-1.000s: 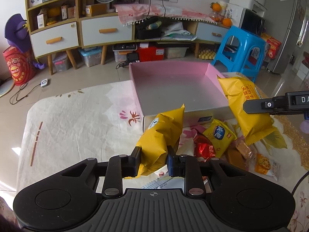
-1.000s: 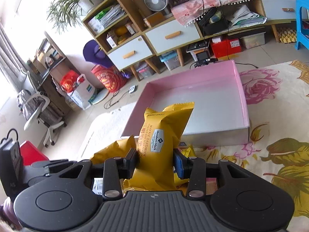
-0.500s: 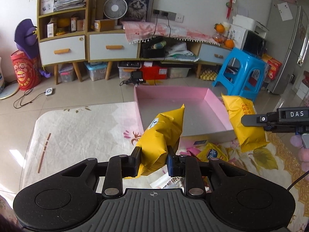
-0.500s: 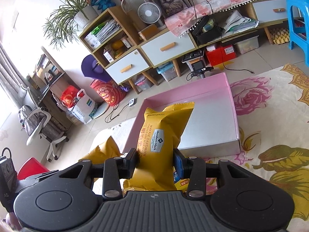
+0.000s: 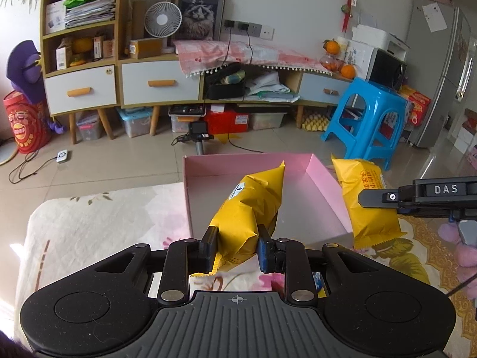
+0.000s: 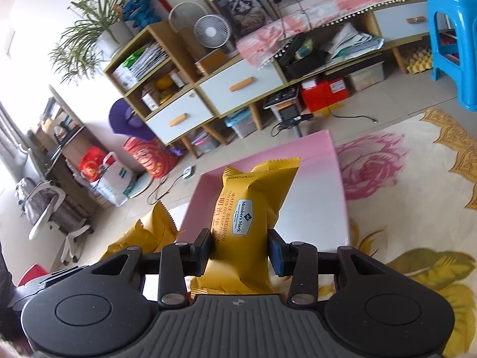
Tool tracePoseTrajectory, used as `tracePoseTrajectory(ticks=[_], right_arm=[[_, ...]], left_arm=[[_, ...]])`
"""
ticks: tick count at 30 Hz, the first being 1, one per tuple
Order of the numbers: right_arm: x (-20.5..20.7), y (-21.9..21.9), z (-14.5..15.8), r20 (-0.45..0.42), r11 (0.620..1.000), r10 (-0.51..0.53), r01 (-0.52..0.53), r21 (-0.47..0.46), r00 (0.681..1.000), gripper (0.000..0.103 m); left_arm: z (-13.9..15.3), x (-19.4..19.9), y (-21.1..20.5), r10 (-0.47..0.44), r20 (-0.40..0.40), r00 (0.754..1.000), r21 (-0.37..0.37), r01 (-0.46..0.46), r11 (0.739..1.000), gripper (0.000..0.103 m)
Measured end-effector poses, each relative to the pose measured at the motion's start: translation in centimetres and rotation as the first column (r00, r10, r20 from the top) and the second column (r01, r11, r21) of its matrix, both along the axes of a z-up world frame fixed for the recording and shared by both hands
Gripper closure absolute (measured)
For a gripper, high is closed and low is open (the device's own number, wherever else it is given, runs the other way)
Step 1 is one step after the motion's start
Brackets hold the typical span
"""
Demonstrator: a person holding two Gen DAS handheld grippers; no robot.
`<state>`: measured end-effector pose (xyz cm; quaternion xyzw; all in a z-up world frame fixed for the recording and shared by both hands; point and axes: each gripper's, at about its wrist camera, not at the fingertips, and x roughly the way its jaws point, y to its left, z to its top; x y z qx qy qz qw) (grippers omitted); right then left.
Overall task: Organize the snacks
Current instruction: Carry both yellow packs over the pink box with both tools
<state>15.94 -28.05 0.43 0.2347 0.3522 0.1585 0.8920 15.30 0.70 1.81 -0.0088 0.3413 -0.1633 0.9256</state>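
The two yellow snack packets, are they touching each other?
Apart. The left wrist view shows the left gripper's yellow snack packet and the right gripper's packet separated by the pink box's wall.

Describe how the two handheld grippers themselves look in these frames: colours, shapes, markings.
Both are matte black plastic: a ribbed centre plate with a small crosshair mark, round discs either side, and silver pivot screws. The left gripper has one black and one blue finger pad, as does the right gripper. Seen from the left wrist, the right one's side reads "DAS" in white.
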Motion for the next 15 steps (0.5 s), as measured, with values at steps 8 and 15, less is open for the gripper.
tracePoseTrajectory(ticks=[8, 15], right_arm=[[2.1, -0.5, -1.7, -0.018, 0.999, -0.043, 0.042, -0.035, 0.999, 0.071], [3.1, -0.4, -2.4, -0.034, 0.996, -0.048, 0.045, -0.07, 0.998, 0.071]], left_arm=[[-3.3, 4.1, -2.8, 0.025, -0.073, 0.997, 0.04, -0.022, 0.999, 0.079], [-4.6, 4.3, -3.1, 0.033, -0.12, 0.992, 0.079, -0.023, 0.997, 0.079]])
